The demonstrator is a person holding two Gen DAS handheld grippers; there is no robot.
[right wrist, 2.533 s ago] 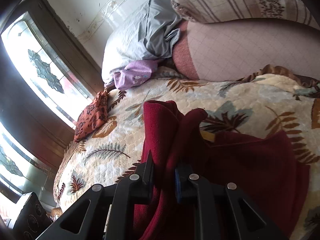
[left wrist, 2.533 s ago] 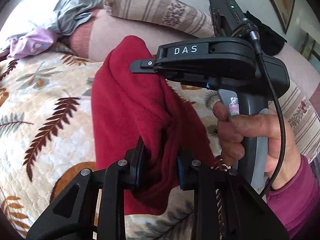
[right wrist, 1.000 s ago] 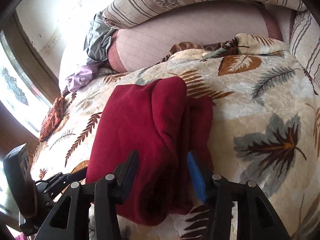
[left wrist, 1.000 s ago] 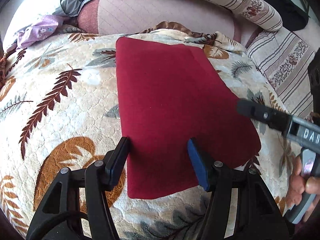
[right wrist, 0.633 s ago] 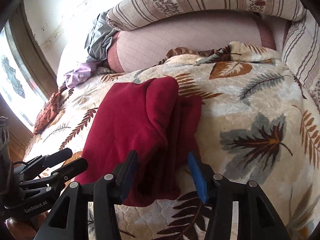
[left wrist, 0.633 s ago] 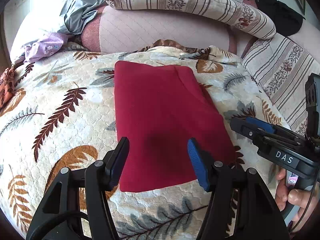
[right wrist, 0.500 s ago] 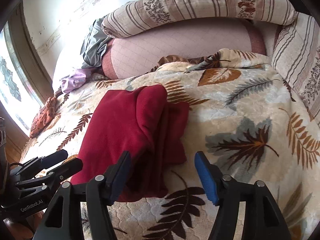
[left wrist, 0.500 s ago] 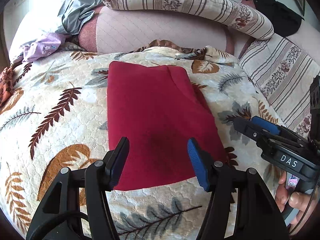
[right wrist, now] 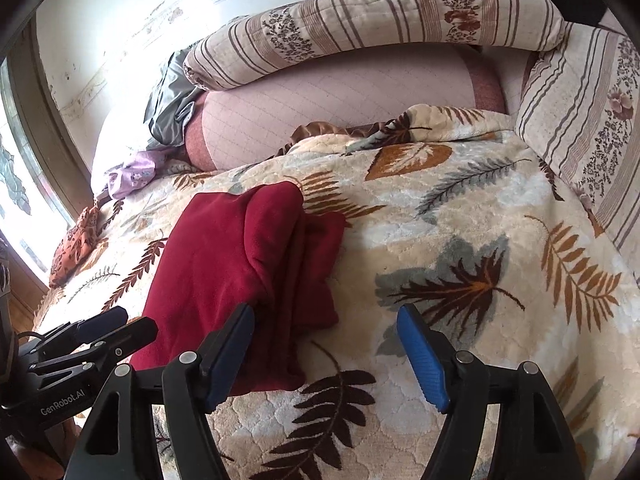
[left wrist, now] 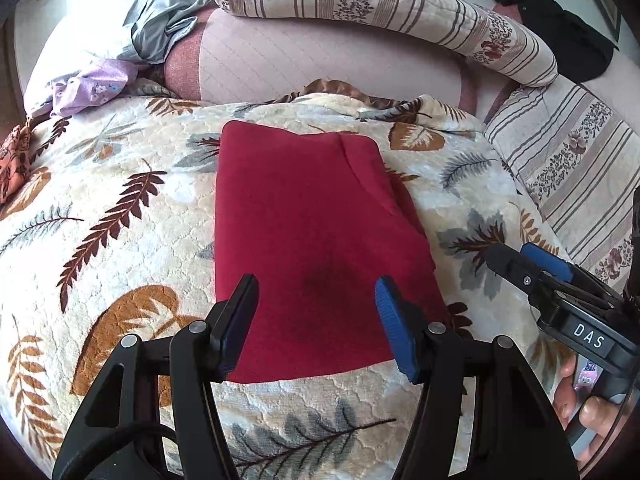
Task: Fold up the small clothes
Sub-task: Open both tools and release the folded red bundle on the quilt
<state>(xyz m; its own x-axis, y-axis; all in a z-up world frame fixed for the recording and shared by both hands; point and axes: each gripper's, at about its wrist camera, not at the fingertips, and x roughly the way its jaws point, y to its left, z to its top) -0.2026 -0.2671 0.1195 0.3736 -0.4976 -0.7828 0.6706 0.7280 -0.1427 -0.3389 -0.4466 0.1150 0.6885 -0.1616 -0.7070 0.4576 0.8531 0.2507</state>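
1. Now, starting at the left: the left hand-held gripper (left wrist: 316,316) hangs over the near end of the red garment (left wrist: 316,240), jaws apart and nothing between the pads. To my eye it should stay clear of the cloth until the next grip is chosen, so it does not drag the flat top layer.

2. Moving to the middle, the red garment lies folded into a long rectangle on the leaf-patterned bedspread (left wrist: 100,208), its far end towards the pink bolster (left wrist: 300,64). From the right wrist view its right edge looks bunched, with several layers stacked unevenly. I judge the fold just laid and the release step in hand; doing it well means leaving the cloth undisturbed and then squaring that thick edge.

3. Further right, the right hand-held gripper (right wrist: 326,348) sits just off the garment's near right corner, gaping and empty. Its jaws have just been opening, and no cloth is between them; only its left pad overlaps the red edge in the picture, and I cannot tell whether it touches.

4. Next, I would take the near end with both hand-held grippers, one at each corner, pinching all layers together, so the coming fold towards the bolster keeps the stack aligned.

5. Other small clothes, a lilac piece (left wrist: 92,88) and a grey one (left wrist: 160,12), wait at the far left of the bed.
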